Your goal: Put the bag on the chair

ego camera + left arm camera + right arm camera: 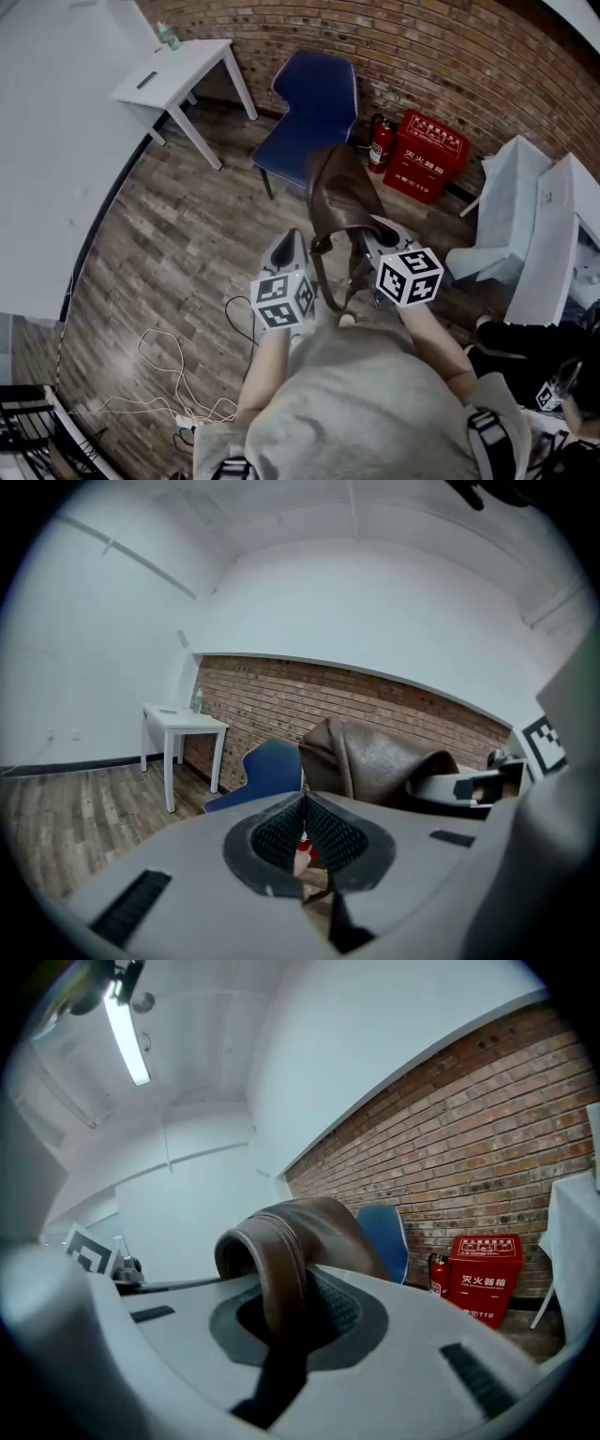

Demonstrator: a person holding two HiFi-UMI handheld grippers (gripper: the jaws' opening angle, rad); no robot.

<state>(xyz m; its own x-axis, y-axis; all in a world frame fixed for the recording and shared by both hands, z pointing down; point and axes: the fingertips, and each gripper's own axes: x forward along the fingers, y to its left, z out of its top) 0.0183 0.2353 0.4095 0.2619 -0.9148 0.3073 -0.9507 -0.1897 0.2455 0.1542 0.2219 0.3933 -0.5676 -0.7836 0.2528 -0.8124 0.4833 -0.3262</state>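
Left gripper (303, 829): jaws closed together, nothing between the pads; it rides beside the load without touching it. Right gripper (281, 1312): jaws clamped on the rolled brown strap (272, 1260), which alone carries the brown leather bag (337, 192).

Location: the bag hangs in the air off the wood-plank floor (178, 244), in front of the blue moulded plastic chair (314, 103) and not yet on its seat.

Handling, as judged: soft and limp, likely moderate in weight, prone to swing and slump when set down. Smooth leather may creep through the pads, so the strap is the sound hold, with the free gripper steadying the body.

Appearance: 1 dark brown, creased, slouching body; a loose strap loop dangles below.
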